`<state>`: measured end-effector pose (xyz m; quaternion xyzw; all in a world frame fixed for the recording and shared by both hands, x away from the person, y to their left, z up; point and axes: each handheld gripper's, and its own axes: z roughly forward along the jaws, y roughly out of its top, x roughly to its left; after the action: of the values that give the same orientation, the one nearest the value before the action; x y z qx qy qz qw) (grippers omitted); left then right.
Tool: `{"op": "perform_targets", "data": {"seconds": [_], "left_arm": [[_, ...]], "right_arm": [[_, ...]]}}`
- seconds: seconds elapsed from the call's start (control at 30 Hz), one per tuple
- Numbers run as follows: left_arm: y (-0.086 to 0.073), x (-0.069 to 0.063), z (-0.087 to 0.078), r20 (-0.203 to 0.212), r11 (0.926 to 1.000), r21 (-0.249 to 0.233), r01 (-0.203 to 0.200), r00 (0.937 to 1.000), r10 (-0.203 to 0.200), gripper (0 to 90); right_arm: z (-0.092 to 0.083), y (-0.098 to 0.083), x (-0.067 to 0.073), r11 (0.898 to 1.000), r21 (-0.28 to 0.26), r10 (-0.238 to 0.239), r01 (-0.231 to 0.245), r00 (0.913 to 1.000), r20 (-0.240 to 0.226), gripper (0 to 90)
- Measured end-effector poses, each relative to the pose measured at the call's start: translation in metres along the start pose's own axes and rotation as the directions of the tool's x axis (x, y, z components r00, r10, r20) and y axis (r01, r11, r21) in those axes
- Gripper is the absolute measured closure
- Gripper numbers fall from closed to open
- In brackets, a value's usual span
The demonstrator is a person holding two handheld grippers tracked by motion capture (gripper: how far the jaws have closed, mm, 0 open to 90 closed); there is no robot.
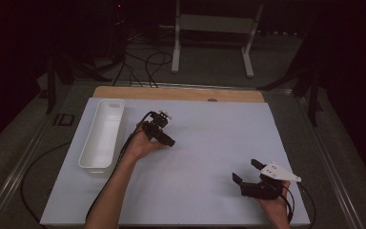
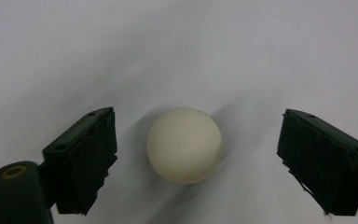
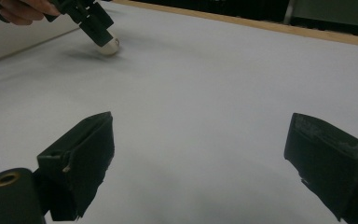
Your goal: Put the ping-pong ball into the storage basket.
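High view: the left gripper (image 1: 167, 141) angles down onto the white table (image 1: 209, 157) left of centre, just right of the white bin (image 1: 102, 133); the right gripper (image 1: 247, 171) rests near the right edge, well apart.

Left gripper view: a cream ball (image 2: 184, 145) lies on the table squarely between the 2 spread jaws, gaps on both sides, neither pad touching.

Right gripper view: its own jaws stand wide with nothing between; the ball (image 3: 108, 46) lies far left, under the left gripper (image 3: 97, 31), so the left hand is nearer.

Dim room, grey floor (image 1: 209, 71), white metal stand (image 1: 214, 28), black cables (image 1: 143, 62) behind
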<state>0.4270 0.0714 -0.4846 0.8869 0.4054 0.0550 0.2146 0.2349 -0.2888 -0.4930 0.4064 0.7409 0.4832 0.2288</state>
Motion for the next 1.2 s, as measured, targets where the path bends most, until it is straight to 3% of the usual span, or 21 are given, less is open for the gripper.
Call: {"op": "perform_targets", "data": {"seconds": [0.7,1.0,1.2], "left_arm": [[-0.0024,0.0037,0.0058,-0.012,0.9988,0.037,0.031,0.9995,-0.031,36.8],[-0.0026,0.0042,0.0073,-0.009,0.9988,0.043,0.023,0.9997,-0.023,49.7],[-0.0029,0.0036,0.0065,-0.013,0.9986,0.048,0.021,0.9997,-0.02,50.7]], "right_arm": [[-0.0011,0.0001,-0.0003,1.0,-0.003,-0.001,0.001,1.0,0.003,8.0],[-0.0014,0.0001,-0.0006,1.0,-0.005,-0.003,0.003,1.0,0.002,7.9],[-0.0013,0.0001,-0.0005,1.0,-0.005,-0.001,0.001,1.0,0.004,8.0]]}}
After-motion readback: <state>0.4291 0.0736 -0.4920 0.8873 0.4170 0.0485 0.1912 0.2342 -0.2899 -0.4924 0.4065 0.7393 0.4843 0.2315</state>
